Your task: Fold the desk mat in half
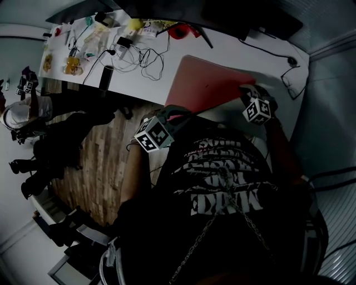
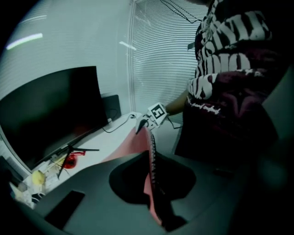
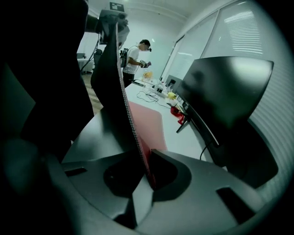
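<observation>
Mat [image 1: 207, 83], pink, lies on the white bench [image 1: 233, 44] with its near edge raised off the surface and stretched between two grips. The left gripper [image 1: 176, 113] has its fingers clenched on the near left corner, and the right gripper [image 1: 248, 90] pinches the near right corner the same way. Both holds sit at the very edge of the sheet, so a sideways tug or one hand leading the other could pull a corner free or land the fold crooked. The far half rests only on the smooth top. If the lifted edge is pushed forward rather than carried over, I expect the whole mat to slide instead of creasing. At the left end of the bench lie small yellow items [image 1: 71, 65], a dark slab [image 1: 105, 77] and tangled cables [image 1: 142, 55], near the mat's left edge. A red thing [image 1: 179, 30] and the monitor [image 1: 245, 14] stand beyond the far edge, in the way of any slide.
</observation>
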Tool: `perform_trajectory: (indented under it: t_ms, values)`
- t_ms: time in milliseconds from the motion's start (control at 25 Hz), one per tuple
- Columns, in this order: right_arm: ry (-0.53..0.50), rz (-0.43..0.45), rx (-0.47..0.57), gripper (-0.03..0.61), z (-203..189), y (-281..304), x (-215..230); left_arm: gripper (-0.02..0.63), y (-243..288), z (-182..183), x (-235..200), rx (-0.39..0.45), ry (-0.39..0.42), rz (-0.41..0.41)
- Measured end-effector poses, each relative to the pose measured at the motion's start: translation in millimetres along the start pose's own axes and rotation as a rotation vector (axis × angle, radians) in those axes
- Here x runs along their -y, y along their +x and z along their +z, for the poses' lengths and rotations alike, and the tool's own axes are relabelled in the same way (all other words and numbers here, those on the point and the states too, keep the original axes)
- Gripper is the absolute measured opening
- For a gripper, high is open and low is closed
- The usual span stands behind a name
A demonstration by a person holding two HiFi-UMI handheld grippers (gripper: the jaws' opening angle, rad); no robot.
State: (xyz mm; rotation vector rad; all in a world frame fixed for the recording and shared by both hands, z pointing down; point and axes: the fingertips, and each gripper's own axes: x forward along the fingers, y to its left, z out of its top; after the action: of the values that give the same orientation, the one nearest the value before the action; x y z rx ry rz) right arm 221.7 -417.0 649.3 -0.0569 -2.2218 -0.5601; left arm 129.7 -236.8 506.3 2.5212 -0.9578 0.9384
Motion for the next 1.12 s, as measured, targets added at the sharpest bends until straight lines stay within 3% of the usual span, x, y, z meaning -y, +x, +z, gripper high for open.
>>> perform_trajectory:
  t_ms: [280,560,800,1000,1120]
  values:
    - [0.153,-0.148,0.057,0.018,54,-45,31,0.023,-55,20,-75,0.059,0.097,0.090]
    - [0.244,-0.364,0.020,0.017,92,-90,94,0.023,-86,69,-150,0.169,0.238,0.123]
    - [0.333,-0.596,-0.009,0.017,95,-148,151,0.023,-91,117,-188,0.283,0.357,0.082]
    - [0.368,-0.792,-0.038,0.017,107,-208,174,0.023,-84,138,-202,0.317,0.462,0.078]
    - [0.367,-0.836,-0.065,0.017,116,-231,167,0.023,-81,141,-198,0.349,0.480,0.035]
